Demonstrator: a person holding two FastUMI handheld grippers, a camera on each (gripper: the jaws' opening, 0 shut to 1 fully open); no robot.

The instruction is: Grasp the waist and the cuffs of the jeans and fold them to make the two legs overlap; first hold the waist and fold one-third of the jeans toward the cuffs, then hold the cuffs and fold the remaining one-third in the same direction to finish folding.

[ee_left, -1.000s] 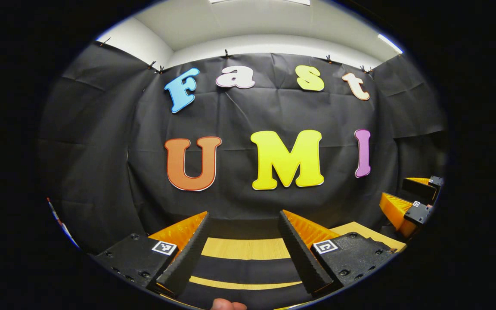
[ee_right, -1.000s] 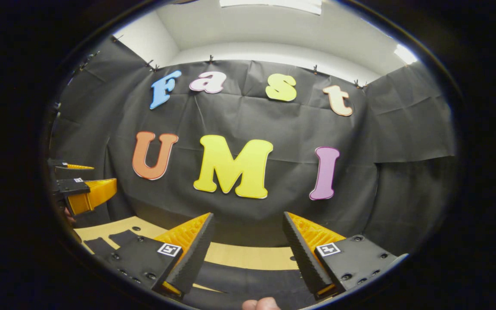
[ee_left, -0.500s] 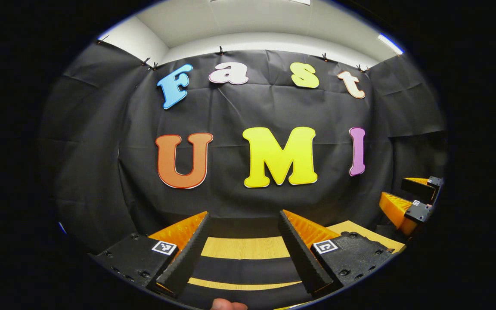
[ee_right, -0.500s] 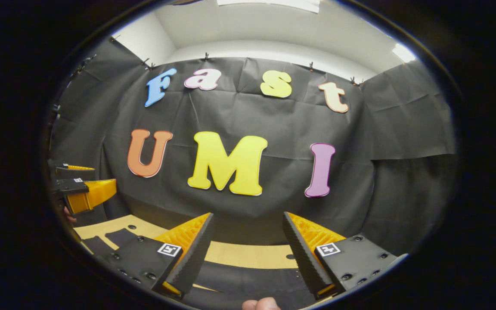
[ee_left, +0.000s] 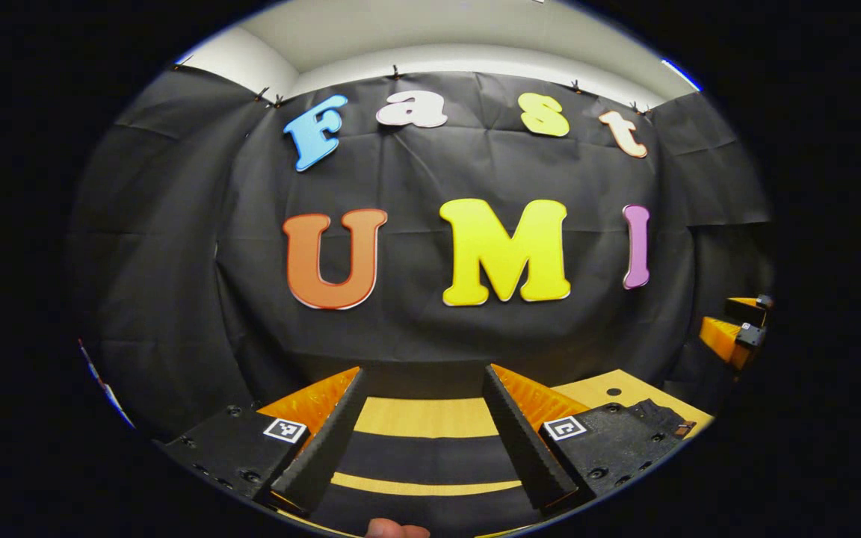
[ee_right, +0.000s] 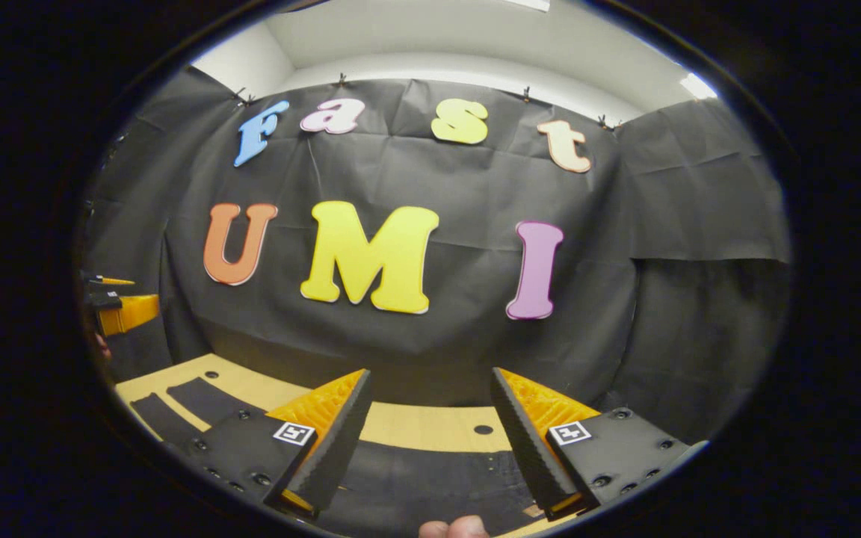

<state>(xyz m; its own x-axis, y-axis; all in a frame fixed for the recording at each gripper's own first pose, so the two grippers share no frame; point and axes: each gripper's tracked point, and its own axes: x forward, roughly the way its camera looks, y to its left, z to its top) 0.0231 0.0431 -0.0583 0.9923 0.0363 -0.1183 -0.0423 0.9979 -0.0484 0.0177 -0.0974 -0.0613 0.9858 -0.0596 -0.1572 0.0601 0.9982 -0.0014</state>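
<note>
Left gripper [ee_left: 424, 388] held level above the table [ee_left: 430, 416], facing the cloth wall [ee_left: 430, 314]; fingers [ee_left: 326, 441] spread wide, nothing between them. Black jeans [ee_left: 430, 459] flat on the table below, legs as two dark bands with a strip of wood between. Right gripper [ee_right: 430, 388] likewise raised, fingers [ee_right: 524, 441] well apart and empty, above the jeans' wider dark part [ee_right: 430, 486]. Each gripper visible at the edge of the other's view, far off: right gripper [ee_left: 733, 336], left gripper [ee_right: 120, 310]. Fingertip [ee_right: 454, 527] of the holding hand at bottom edge
</note>
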